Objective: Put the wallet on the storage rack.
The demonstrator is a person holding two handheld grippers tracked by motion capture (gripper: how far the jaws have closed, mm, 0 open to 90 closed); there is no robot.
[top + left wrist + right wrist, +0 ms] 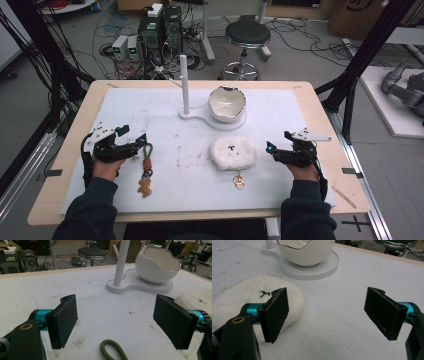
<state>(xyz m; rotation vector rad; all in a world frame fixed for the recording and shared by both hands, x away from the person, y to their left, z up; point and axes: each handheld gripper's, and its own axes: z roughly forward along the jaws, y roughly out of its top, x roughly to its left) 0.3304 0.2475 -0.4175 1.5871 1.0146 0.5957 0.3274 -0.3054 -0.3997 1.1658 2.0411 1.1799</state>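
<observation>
White mat: a foam sheet (150,110) covers the wooden bench (65,150); it is scuffed and speckled with dirt near its middle.
Left tool: the left tool (134,139) rests low over the mat's left side, held in a hand in a dark sleeve; its jaws stand wide apart with nothing between the pads, as the left gripper view shows.
Right tool: the right tool (272,148) sits at the mat's right side, pointing toward the middle; its jaws are likewise spread wide and grip nothing.
Keychain: a keychain (146,170) with a green cord loop, a brown strap and a small gingerbread-like charm lies flat just beside the left tool, on its inner side; in the left gripper view the cord loop (112,350) lies on the mat below and between the jaws, touching neither pad.
Fluffy pad: a white fluffy pad (233,152) with a small black mark lies near the mat's centre, near the right tool; in the right gripper view it (242,297) lies behind the left-hand jaw.
Charm: a small coppery charm (238,182) lies at the pad's near edge.
Stand: a white stand (184,85) with an upright post rises at the far middle.
Bowl: a white eggshell-shaped bowl (227,104) sits on the stand's round base, right of the post.
</observation>
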